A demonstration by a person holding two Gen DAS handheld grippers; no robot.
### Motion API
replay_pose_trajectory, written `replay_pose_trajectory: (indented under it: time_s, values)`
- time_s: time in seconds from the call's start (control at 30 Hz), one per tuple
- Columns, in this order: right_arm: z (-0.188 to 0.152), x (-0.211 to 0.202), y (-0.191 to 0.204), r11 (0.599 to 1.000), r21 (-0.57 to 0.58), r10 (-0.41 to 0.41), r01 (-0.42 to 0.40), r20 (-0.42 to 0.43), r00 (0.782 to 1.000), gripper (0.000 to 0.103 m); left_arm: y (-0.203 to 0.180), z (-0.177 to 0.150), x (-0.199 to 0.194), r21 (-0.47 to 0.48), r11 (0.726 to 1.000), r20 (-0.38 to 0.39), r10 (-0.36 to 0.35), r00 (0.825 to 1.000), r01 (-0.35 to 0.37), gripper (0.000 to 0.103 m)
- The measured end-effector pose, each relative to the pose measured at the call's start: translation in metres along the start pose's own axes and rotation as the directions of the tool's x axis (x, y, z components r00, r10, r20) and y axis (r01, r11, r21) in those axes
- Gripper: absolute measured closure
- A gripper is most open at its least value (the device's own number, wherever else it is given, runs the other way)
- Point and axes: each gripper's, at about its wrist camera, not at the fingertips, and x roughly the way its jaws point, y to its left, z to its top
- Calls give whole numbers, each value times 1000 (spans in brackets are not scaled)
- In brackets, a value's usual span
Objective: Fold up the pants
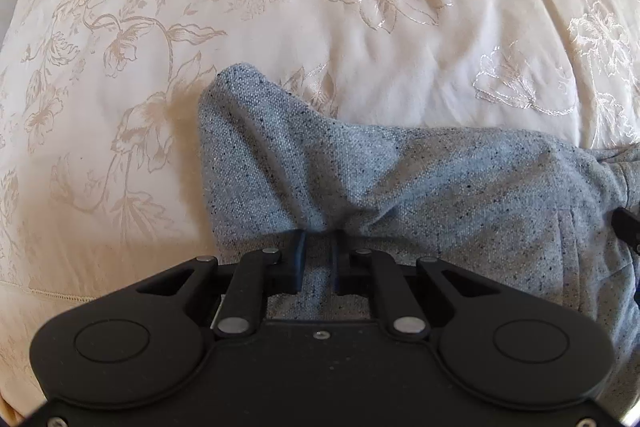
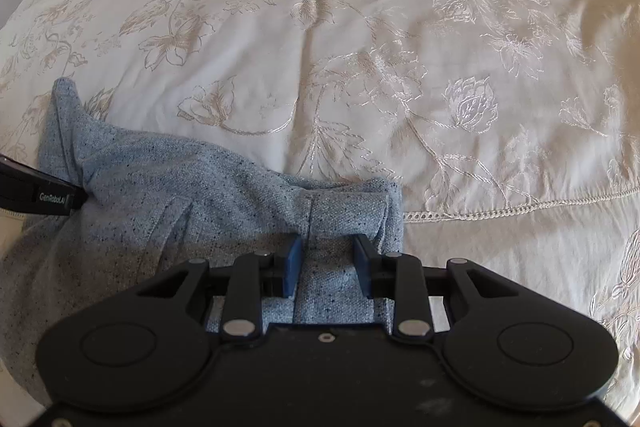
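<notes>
Both tongs are pinched on the grey pants (image 1: pixel 360 179): your left gripper (image 1: pixel 320 247) nearly closed, your right gripper (image 2: pixel 326 251) wider around a thicker bunch. Fabric stretches between them from 9 to 3 o'clock, over the bedspread (image 2: pixel 360 47) at 12.

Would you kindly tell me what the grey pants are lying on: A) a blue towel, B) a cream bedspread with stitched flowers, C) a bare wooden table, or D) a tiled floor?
B: the pants, gripped by the left gripper and right gripper, lie on a cream bedspread stitched with flowers.
</notes>
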Motion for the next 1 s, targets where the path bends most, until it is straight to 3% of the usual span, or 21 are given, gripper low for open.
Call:
replay_pose_trajectory:
  time_s: [0.17,0.37,0.47,0.57,0.7,1.0]
  values:
    - [-1,-10,-1,1000,-4,-4,4,6,1000,71,18,-16,-26,-68,997,18,-35,999,37,84]
    - [-21,-60,2,999,-38,37,-34,70,997,71,23,-74,-63,-75,995,61,-57,996,62,80]
    - [-45,-75,7,995,-74,66,-63,40,997,71,17,-96,-62,-61,995,25,-72,997,74,79]
    - [-69,-74,16,991,-124,48,-49,-7,999,71,7,-112,-50,-41,998,2,-40,999,40,79]
    - [-82,-63,19,988,-150,41,-45,-32,999,70,3,-114,-36,-34,999,-13,-35,999,35,81]
    - [-83,-37,16,992,-106,65,-72,-74,995,68,22,-102,-16,-168,979,-27,-120,992,114,86]
